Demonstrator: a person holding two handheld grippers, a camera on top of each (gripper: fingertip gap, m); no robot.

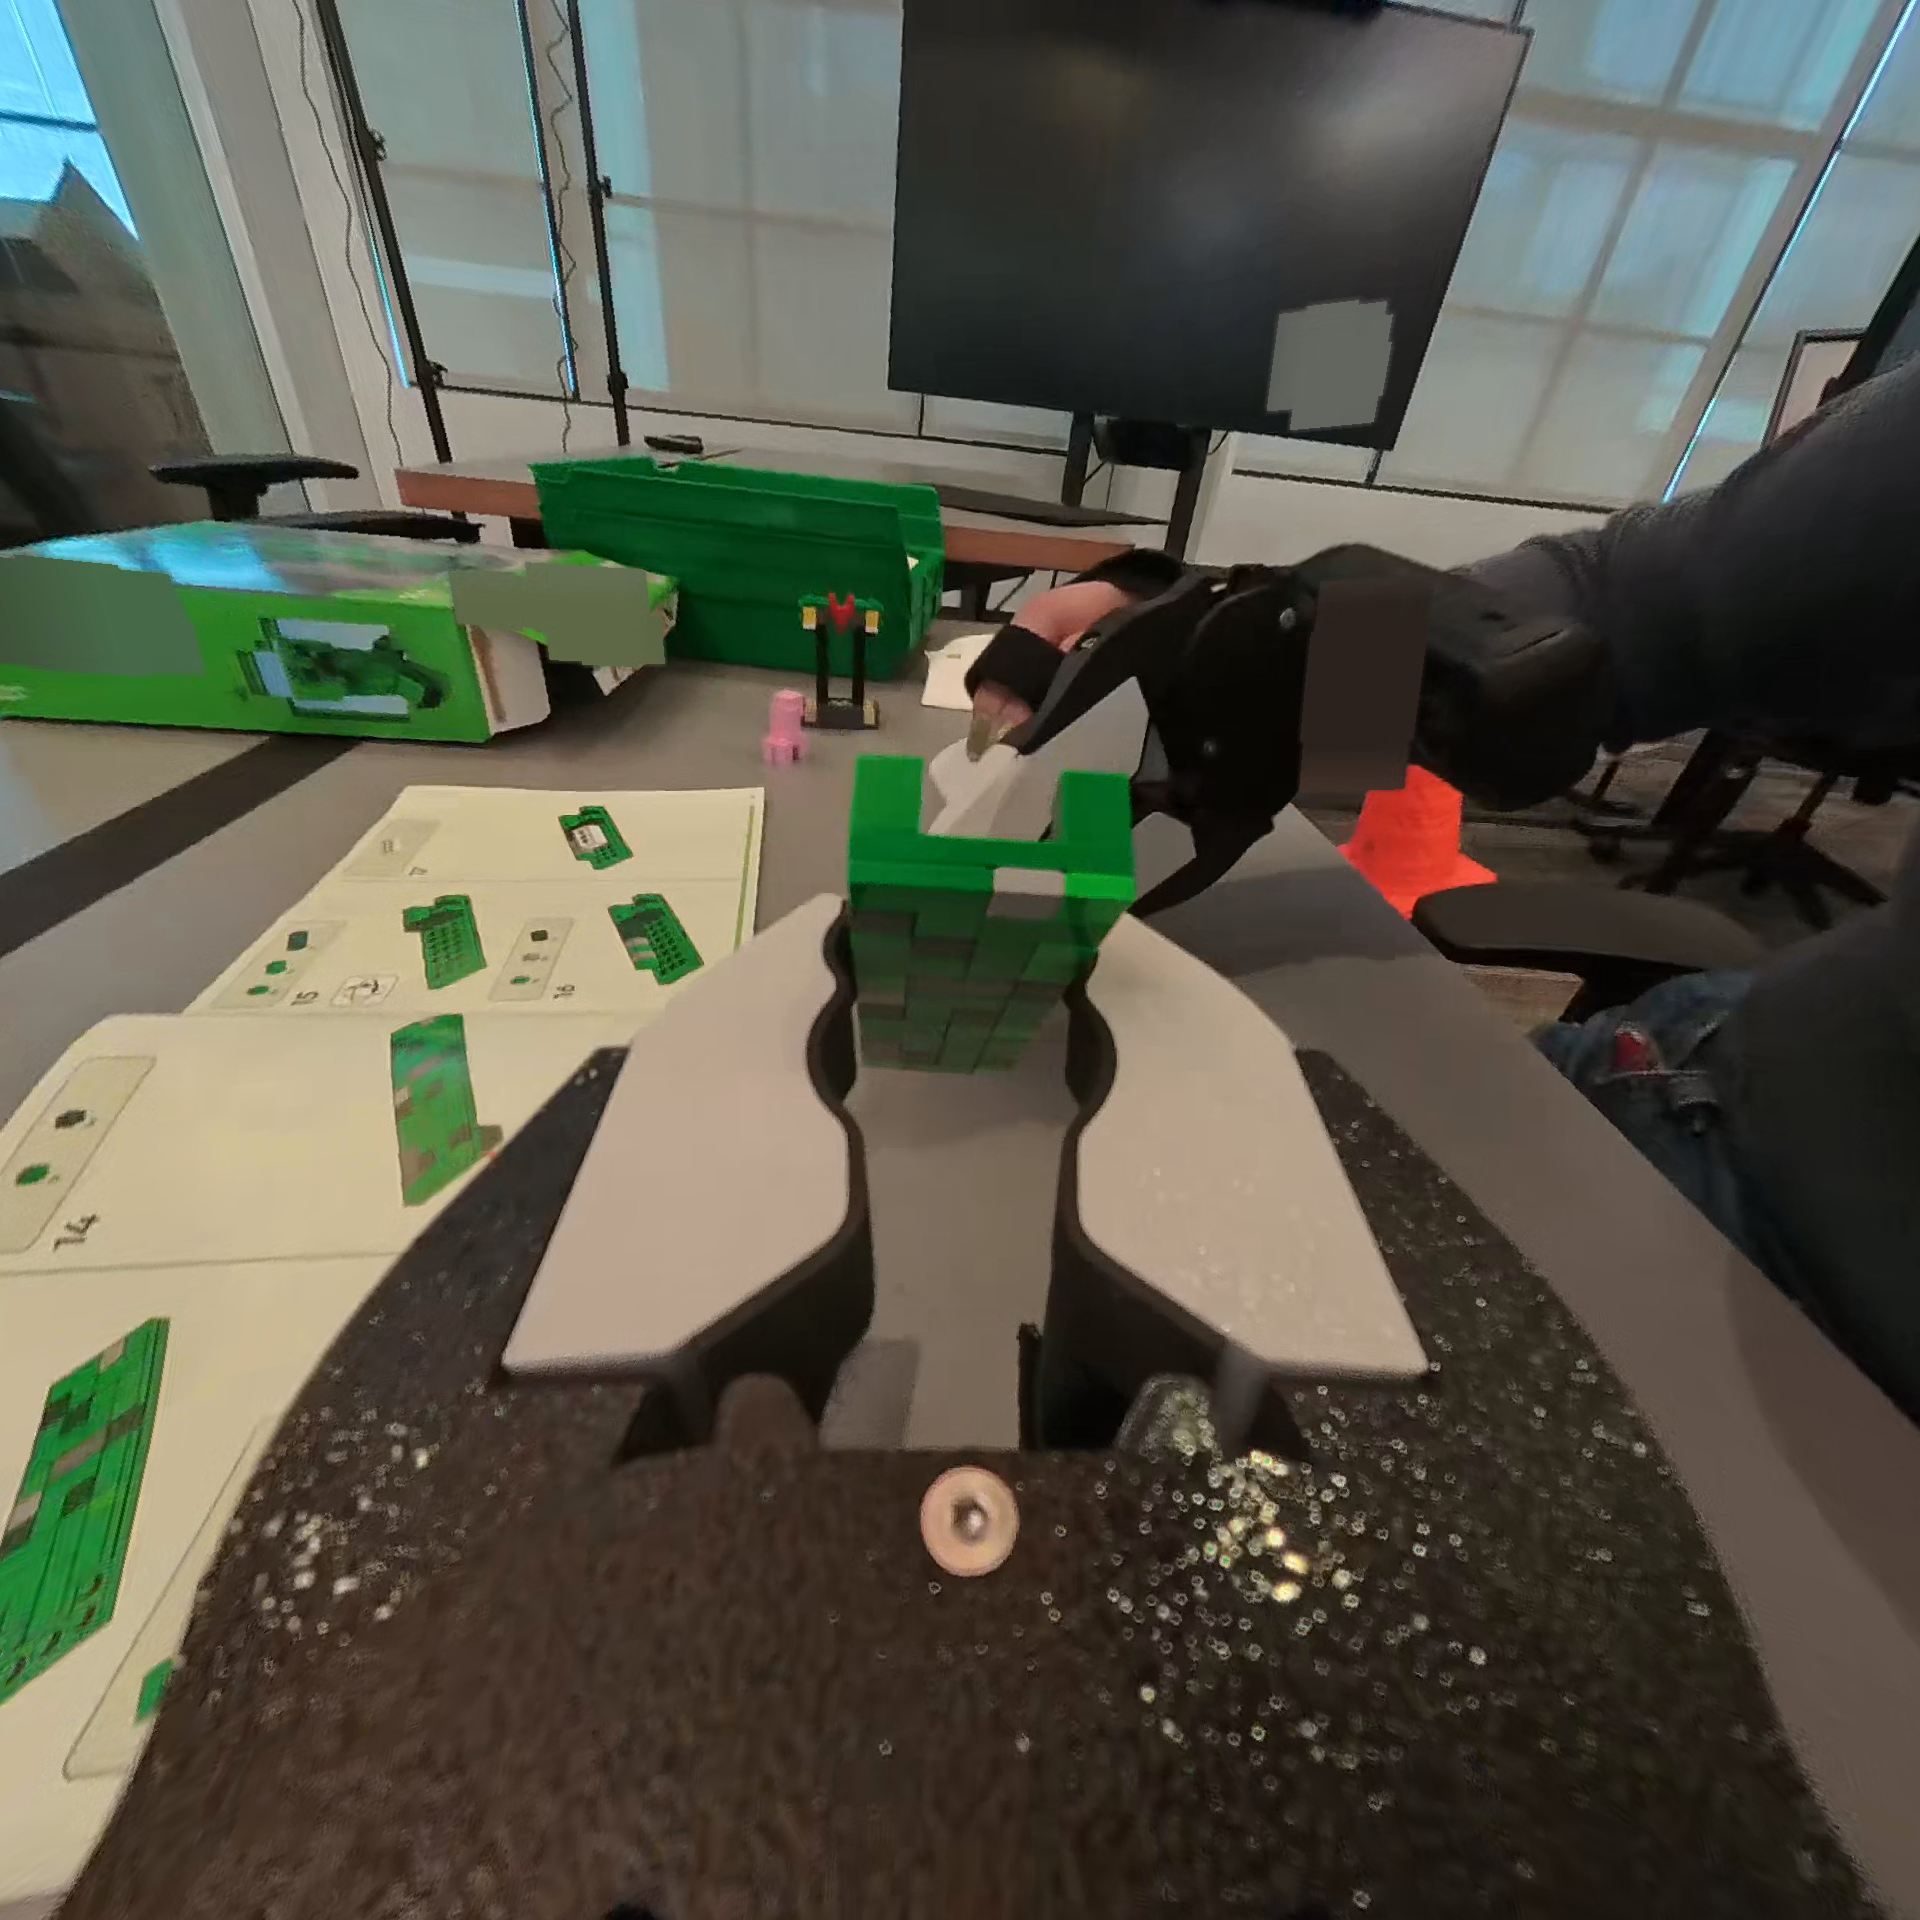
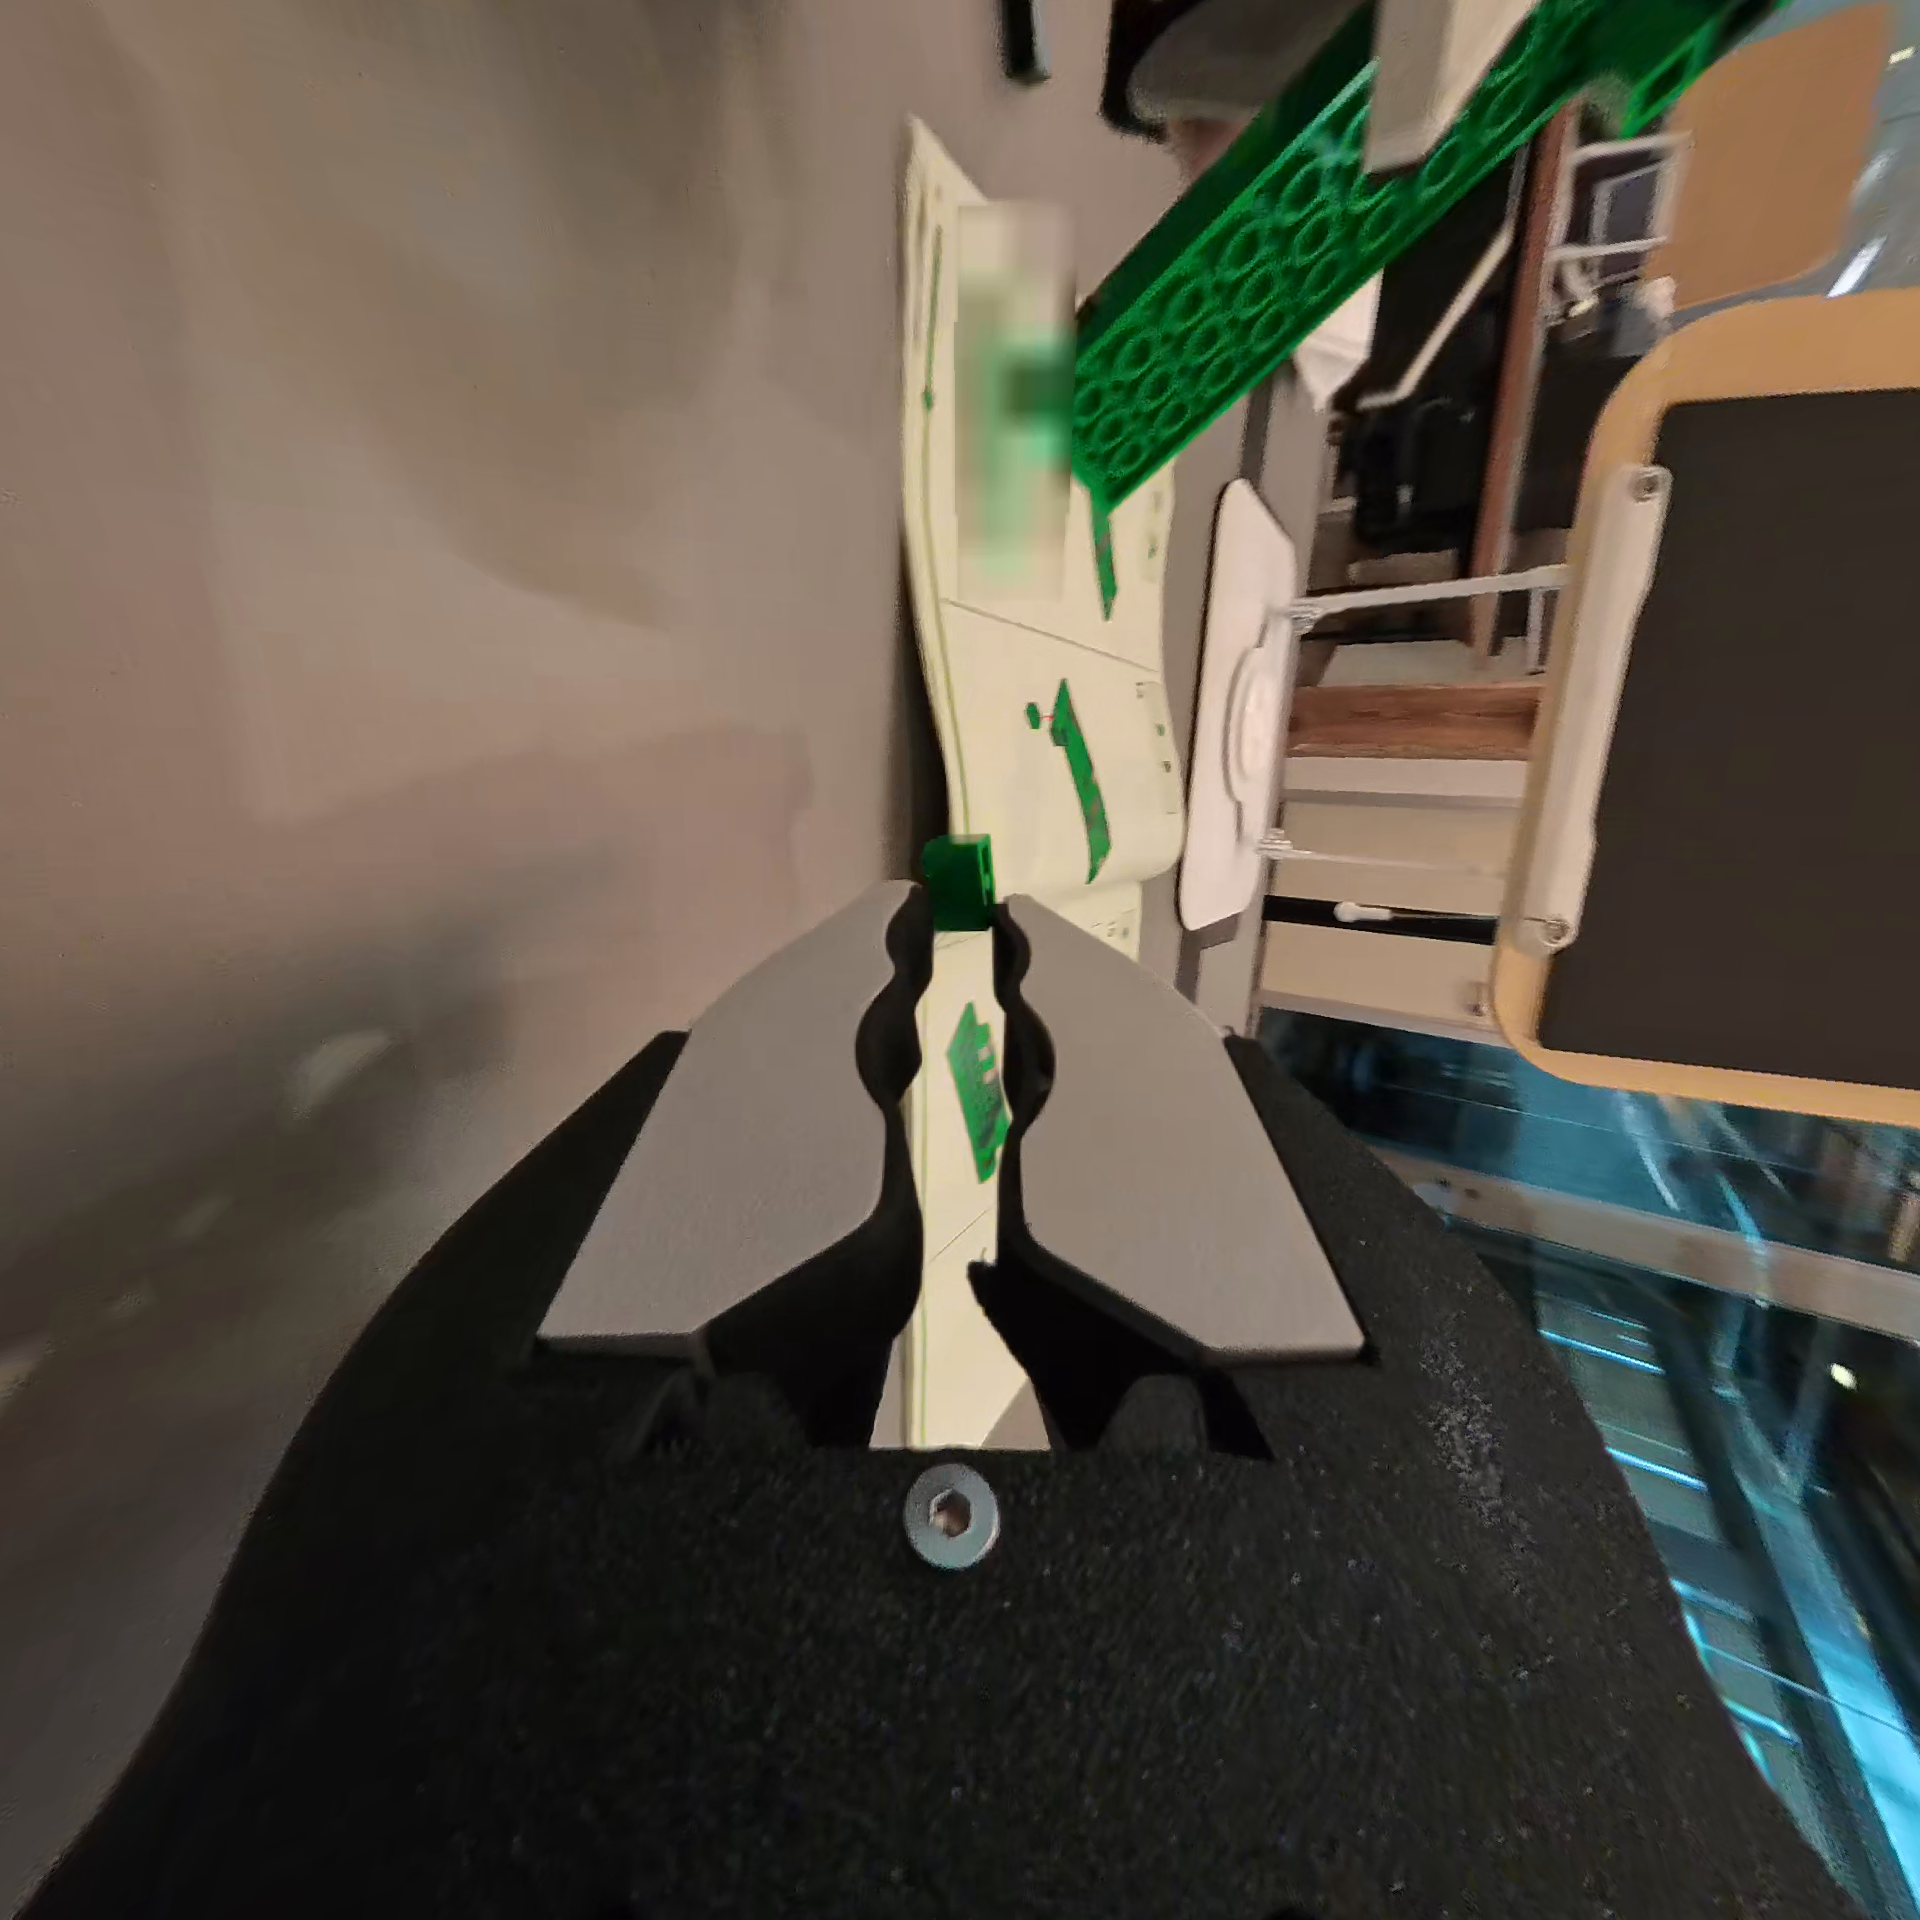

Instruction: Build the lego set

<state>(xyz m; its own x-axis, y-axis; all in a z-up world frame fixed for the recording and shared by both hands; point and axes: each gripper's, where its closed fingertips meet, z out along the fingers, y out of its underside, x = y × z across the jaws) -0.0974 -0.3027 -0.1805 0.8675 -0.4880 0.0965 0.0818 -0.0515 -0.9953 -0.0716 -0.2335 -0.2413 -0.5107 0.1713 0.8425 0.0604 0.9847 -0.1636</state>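
My left gripper (image 1: 961, 966) is shut on a green and grey tiled lego panel (image 1: 987, 914), held upright above the grey table (image 1: 260, 831); its top has a U-shaped notch. My right gripper (image 2: 961, 909) is shut on a small green brick (image 2: 958, 878) at its fingertips. In the left wrist view the right gripper (image 1: 1174, 727) hangs just behind and above the panel's notch, tips pointing down toward it. In the right wrist view the panel's studded underside (image 2: 1247, 281) runs across the top right.
The open instruction booklet (image 1: 312, 1039) lies left of the panel. A green set box (image 1: 260, 644), a green bin (image 1: 748, 551), a pink figure (image 1: 787, 727) and a small black-legged build (image 1: 842, 655) stand farther back. An orange cone (image 1: 1418, 831) is at right.
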